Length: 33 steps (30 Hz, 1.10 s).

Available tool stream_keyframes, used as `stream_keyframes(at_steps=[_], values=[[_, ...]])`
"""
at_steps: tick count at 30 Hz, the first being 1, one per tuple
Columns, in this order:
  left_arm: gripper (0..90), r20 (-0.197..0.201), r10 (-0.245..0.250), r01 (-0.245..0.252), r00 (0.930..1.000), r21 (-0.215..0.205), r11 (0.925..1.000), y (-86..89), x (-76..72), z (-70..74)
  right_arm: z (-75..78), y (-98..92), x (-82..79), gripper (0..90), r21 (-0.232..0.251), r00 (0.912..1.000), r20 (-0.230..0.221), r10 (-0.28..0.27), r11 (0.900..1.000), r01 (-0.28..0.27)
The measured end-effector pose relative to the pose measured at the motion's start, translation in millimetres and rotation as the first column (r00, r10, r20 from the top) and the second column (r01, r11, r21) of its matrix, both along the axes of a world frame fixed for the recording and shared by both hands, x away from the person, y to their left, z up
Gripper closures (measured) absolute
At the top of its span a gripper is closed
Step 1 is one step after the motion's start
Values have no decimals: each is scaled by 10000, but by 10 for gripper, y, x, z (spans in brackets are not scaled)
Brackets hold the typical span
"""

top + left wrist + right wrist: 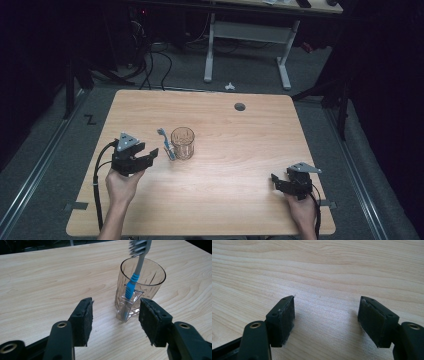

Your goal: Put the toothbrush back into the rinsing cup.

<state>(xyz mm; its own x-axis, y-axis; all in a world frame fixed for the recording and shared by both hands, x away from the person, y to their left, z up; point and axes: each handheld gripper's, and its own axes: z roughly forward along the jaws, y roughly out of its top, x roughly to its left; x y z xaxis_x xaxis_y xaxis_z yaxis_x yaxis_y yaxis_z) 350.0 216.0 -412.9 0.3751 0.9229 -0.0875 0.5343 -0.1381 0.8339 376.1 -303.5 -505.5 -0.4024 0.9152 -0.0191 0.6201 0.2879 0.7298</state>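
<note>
Toothbrush, grey with a blue grip (pixel 135 277), leans against our clear ribbed glass tumbler (pixel 147 287) on the wooden desk (pixel 240 150); our left gripper (pixel 115 320) and right gripper (pixel 327 320) both hold jaws open, empty.

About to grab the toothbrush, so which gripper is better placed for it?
Left, probably. The left gripper has open jaws facing the toothbrush, which leans against the outside of the glass. The right gripper sits far off near the table corner.

Lab: floor rails (pixel 30 172), tangled cables (pixel 150 60)
</note>
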Motion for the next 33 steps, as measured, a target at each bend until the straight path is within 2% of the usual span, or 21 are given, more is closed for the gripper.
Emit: stream_keyframes(at_steps=[16, 33], values=[[447, -26, 186, -187, 9998, -253, 9995, 82, -118, -33, 0, 0, 0, 301, 1, 10000, 0, -1, 10000, 1], [441, -95, 300, -304, 9995, -466, 9985, 114, -182, -85, 0, 0, 0, 301, -17, 10000, 1, 9, 10000, -9]])
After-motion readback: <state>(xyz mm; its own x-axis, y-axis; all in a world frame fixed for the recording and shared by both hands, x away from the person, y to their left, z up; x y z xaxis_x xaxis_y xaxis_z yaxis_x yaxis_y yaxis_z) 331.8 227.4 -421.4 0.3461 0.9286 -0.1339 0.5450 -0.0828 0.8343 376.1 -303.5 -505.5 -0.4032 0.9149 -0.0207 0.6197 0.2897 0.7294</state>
